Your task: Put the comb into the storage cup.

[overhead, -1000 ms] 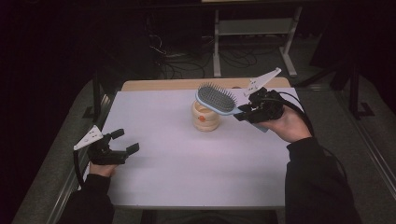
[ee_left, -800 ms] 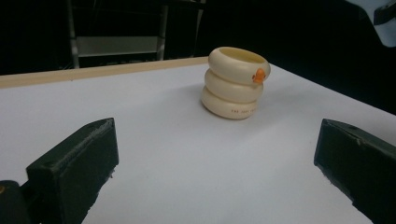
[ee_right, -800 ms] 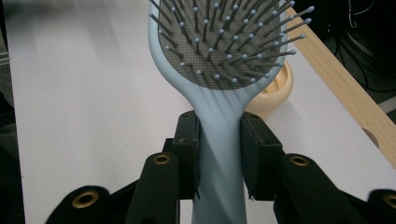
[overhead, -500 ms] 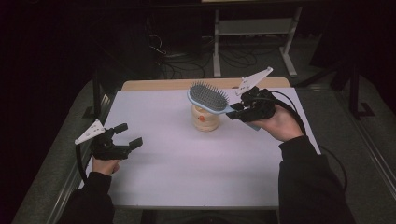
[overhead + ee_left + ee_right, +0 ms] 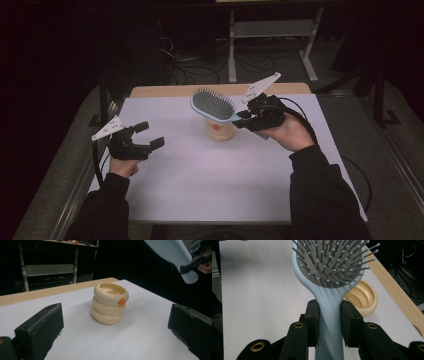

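A light blue hairbrush (image 5: 212, 106) with grey bristles hangs in the air above a cream ringed cup (image 5: 220, 131) that stands upright on the white table top (image 5: 200, 180). My right gripper (image 5: 246, 120) is shut on the hairbrush handle (image 5: 329, 315), bristles up; the brush head (image 5: 332, 262) partly covers the cup (image 5: 362, 298). My left gripper (image 5: 150, 136) floats open at the table's left, aimed at the cup (image 5: 110, 303), with nothing between its jaws. The brush's pale underside (image 5: 172, 252) shows at the top right of the left gripper view.
A wooden strip (image 5: 165, 91) runs along the table's far edge. Beyond it stand a metal shelf frame (image 5: 270, 35) and floor cables (image 5: 195, 70) in the dark. A metal rail (image 5: 75, 200) borders the table's left side.
My right gripper has carried the hairbrush leftward, so its head now hangs over the cup. My left gripper has lifted and shifted a little forward and to the right.
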Demonstrator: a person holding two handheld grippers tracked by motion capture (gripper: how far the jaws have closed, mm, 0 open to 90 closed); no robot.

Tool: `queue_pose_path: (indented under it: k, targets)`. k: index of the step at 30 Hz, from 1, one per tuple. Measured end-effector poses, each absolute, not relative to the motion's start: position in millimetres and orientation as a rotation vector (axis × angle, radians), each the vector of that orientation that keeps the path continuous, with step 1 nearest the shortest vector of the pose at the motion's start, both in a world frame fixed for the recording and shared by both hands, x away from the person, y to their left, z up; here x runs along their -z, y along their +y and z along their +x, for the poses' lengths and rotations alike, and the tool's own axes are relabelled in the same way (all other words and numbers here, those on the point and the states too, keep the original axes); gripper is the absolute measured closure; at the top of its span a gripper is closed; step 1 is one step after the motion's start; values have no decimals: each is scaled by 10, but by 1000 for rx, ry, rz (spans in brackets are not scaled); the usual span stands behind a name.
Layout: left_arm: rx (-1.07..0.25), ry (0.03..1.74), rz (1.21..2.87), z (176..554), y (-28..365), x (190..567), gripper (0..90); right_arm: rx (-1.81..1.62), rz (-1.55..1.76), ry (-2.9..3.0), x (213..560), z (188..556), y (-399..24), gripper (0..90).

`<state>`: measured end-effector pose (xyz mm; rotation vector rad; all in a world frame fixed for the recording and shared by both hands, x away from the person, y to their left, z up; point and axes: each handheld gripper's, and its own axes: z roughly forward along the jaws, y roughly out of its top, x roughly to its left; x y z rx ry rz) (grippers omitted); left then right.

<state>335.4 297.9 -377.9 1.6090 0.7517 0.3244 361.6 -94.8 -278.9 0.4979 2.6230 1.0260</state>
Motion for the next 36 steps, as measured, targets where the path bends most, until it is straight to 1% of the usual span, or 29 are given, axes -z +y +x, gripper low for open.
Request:
queue_pose_path:
  k: [7, 16, 36]
  targets:
    - [-308, 720, 1623, 3426, 2770, 3624, 0, -1026, 485, 2621, 2798, 3613, -850, 686]
    - [-287, 692, 1634, 3460, 2573, 3543, 0, -1032, 470, 2623, 2813, 3612, -766, 686]
    - [-239, 664, 1582, 3496, 2384, 3404, 0, -1049, 449, 2606, 2881, 3641, -604, 686]
